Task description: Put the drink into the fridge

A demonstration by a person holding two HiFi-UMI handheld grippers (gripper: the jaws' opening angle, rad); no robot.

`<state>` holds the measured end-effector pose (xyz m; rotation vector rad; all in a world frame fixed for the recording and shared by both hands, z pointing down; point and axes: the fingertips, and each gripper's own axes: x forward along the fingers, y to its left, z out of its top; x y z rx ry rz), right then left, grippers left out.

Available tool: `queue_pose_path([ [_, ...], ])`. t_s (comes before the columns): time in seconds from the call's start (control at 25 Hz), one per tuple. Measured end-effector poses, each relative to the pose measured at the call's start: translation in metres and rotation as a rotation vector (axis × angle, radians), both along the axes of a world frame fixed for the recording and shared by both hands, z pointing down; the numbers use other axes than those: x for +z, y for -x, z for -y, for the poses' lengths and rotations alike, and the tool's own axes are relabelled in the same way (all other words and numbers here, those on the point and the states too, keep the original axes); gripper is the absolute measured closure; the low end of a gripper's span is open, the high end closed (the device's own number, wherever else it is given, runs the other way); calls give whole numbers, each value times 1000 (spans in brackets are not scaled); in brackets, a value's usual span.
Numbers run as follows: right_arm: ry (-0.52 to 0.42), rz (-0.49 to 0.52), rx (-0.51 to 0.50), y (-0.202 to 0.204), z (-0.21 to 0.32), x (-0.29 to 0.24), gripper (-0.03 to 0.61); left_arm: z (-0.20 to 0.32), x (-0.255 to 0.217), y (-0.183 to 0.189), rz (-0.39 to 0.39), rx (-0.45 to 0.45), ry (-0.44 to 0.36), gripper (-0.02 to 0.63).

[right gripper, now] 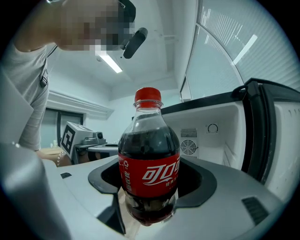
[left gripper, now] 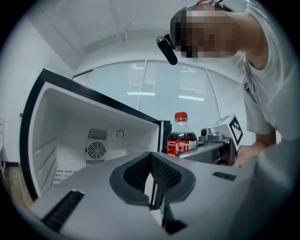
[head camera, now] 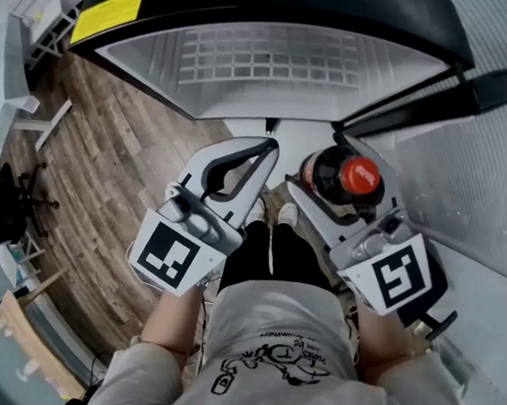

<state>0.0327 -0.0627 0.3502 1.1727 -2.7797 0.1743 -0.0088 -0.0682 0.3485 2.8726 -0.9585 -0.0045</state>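
Both grippers point roughly level, side by side, at the open fridge (head camera: 273, 63) just beyond their fingertips. Your right gripper (head camera: 332, 179) is clamped on the upright cola bottle (right gripper: 149, 171), label between the fingers and red cap above them. Your left gripper (left gripper: 151, 186) has its fingers pressed together, holding nothing.

A wood-plank floor (head camera: 110, 142) meets glass wall (left gripper: 187, 89) under strip light (right gripper: 110, 62).
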Motion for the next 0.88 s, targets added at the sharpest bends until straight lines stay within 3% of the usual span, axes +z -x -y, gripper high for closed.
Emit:
queue_pose_path([
  [0.88,-59,11,88,-5,107,35,255,91,36,4,19,-41,-49,612],
])
